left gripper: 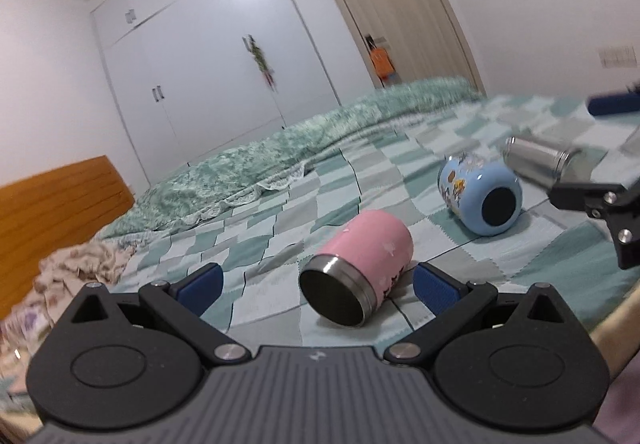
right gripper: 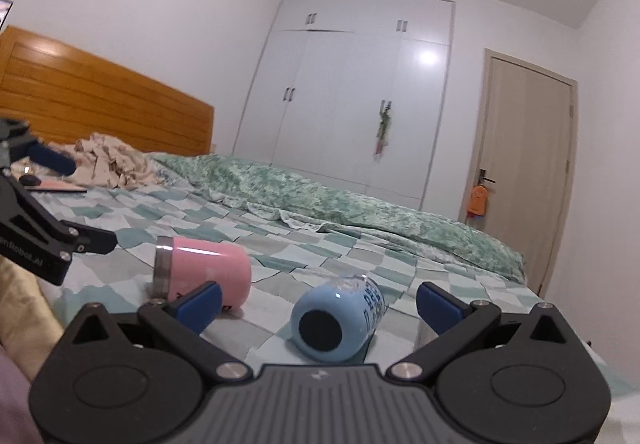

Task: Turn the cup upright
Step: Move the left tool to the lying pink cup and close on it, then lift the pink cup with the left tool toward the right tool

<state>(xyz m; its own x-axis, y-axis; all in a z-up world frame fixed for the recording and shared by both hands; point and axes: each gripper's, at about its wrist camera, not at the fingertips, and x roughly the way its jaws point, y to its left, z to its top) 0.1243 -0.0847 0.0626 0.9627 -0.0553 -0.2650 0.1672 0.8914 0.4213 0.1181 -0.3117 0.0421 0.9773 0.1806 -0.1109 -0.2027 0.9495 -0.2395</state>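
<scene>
Pink and lying on its side, one cup (left gripper: 362, 269) rested on the checked quilt (left gripper: 280, 212), its steel-rimmed mouth turned toward the left wrist camera. It sat between the two blue pads of the left gripper (left gripper: 316, 286), whose fingers were spread wide with a gap on either side, touching nothing. A second, blue cup (left gripper: 480, 196) with cartoon prints lay tipped over farther off to the right, its dark round base facing the lens. Near it, a silver cylinder (left gripper: 538, 156) lay at the right edge, blurred; I could not tell whether it rested on the quilt or was held up. Black linkage of the other gripper showed just beside it at that edge.

From the right wrist view, the blue cup (right gripper: 338, 318) lay on its side between the pads of the right gripper (right gripper: 318, 304), base toward the camera. Those fingers were likewise parted wide and clear of the cup. The pink cup (right gripper: 204, 274) lay to the left, partly behind the left pad, with the left gripper's black frame beyond it.

A green rumpled blanket (right gripper: 340, 200) ran across the far side of the bed, before a white wardrobe (right gripper: 352, 104) and a pale door (right gripper: 524, 172). A wooden headboard (right gripper: 100, 104) stood at the left.
</scene>
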